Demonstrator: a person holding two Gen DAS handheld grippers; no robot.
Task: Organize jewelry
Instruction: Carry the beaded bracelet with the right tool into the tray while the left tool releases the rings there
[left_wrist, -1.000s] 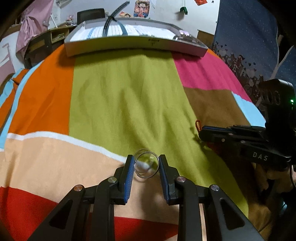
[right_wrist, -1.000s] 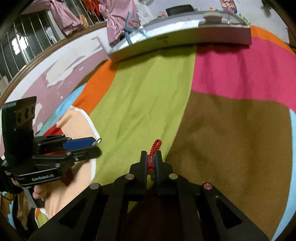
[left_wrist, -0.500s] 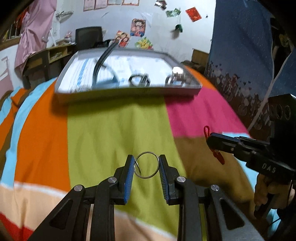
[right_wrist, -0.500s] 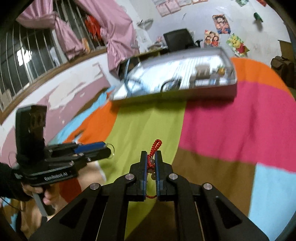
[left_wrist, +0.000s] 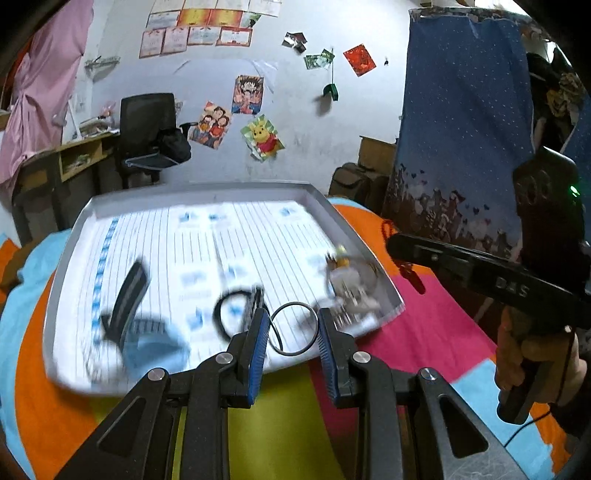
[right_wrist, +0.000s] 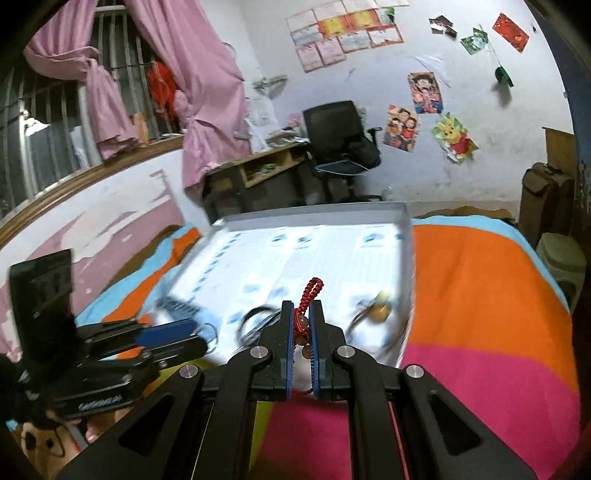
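Two tools work above the tray (left_wrist: 384, 288): our left tool (left_wrist: 291, 330) is clamped on a thin ring (left_wrist: 293, 328) standing edge-up; our right tool (right_wrist: 302, 325) pinches a red braided charm (right_wrist: 312, 291), its loop pointing toward 12 o'clock.

Left tool (left_wrist: 292, 336) grips metal ring (left_wrist: 293, 329) w/ tray (left_wrist: 66, 254) just ahead.

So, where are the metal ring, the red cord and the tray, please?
metal ring (left_wrist: 293, 328), left wrist view, its lower wire.
red cord (right_wrist: 312, 291), right wrist view, its braided loop.
tray (left_wrist: 207, 189), left wrist view, its far rim.
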